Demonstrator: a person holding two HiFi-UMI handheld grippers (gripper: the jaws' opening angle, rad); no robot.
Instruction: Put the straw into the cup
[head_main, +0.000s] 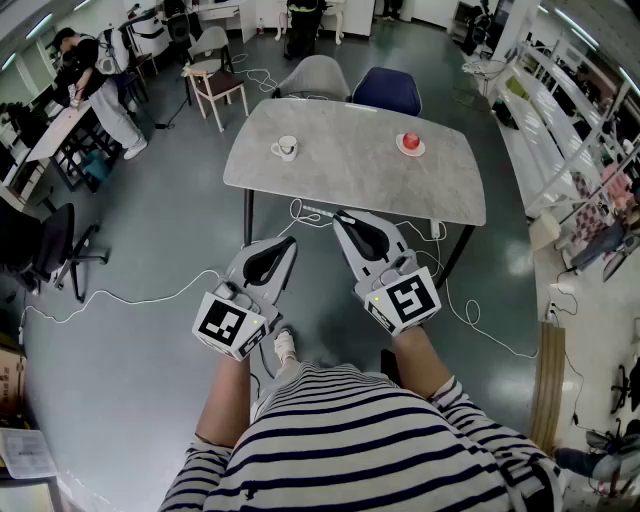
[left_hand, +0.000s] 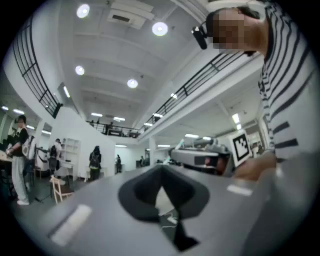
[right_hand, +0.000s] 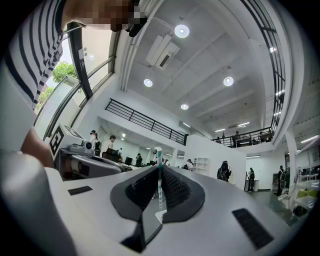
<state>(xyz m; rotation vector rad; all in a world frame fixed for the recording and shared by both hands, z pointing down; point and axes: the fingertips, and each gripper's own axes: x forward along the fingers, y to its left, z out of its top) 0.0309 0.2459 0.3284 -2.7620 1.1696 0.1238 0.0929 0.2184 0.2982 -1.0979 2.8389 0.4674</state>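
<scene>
A white cup (head_main: 285, 148) stands on the left part of the grey table (head_main: 350, 170), well ahead of both grippers. In the right gripper view a green-and-white striped straw (right_hand: 159, 175) stands upright between the pads, and my right gripper (right_hand: 159, 167) is shut on it. In the head view the right gripper (head_main: 338, 216) is held before my body, pointing at the table's near edge. My left gripper (head_main: 292, 240) is beside it, lower and to the left. Its jaws (left_hand: 162, 170) meet at the tip with nothing between them.
A red object on a small plate (head_main: 410, 144) sits on the table's right part. A grey chair (head_main: 315, 75) and a blue chair (head_main: 387, 90) stand behind the table. Cables (head_main: 120, 300) trail over the floor. A person (head_main: 95, 75) stands at far left.
</scene>
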